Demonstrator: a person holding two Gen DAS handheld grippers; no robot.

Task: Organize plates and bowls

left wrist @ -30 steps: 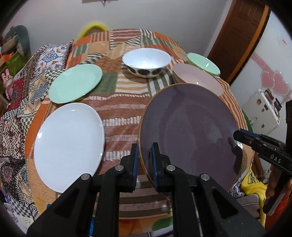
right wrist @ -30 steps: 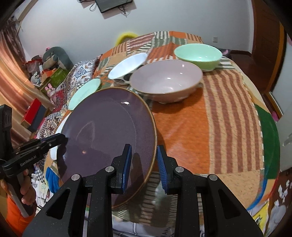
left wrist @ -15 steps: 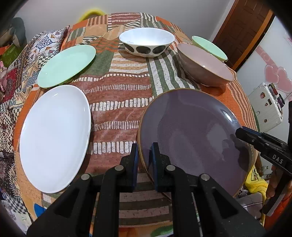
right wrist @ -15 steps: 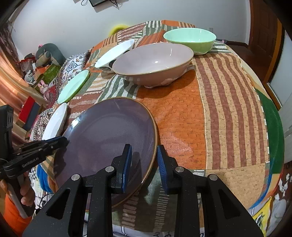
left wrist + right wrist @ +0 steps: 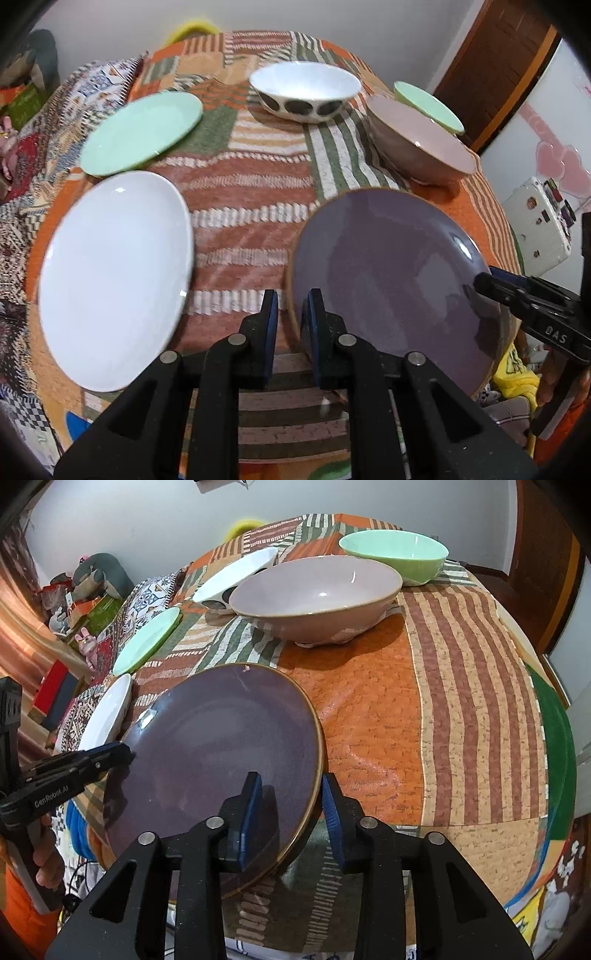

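While the left gripper [image 5: 289,314] clamps the round purple glazed plate's [image 5: 388,273] lower-left rim, the right gripper [image 5: 291,805] (jaws opening) straddles its opposite edge.

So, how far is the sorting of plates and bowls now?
Nothing is stacked yet. In hand: the round purple plate lies on the patchwork cloth; the left tongs pinch its rim, while the right tongs are opening around the opposite edge. Left: the white oval plate, mint green plate, spotted white bowl, pink bowl and green bowl all sit apart.
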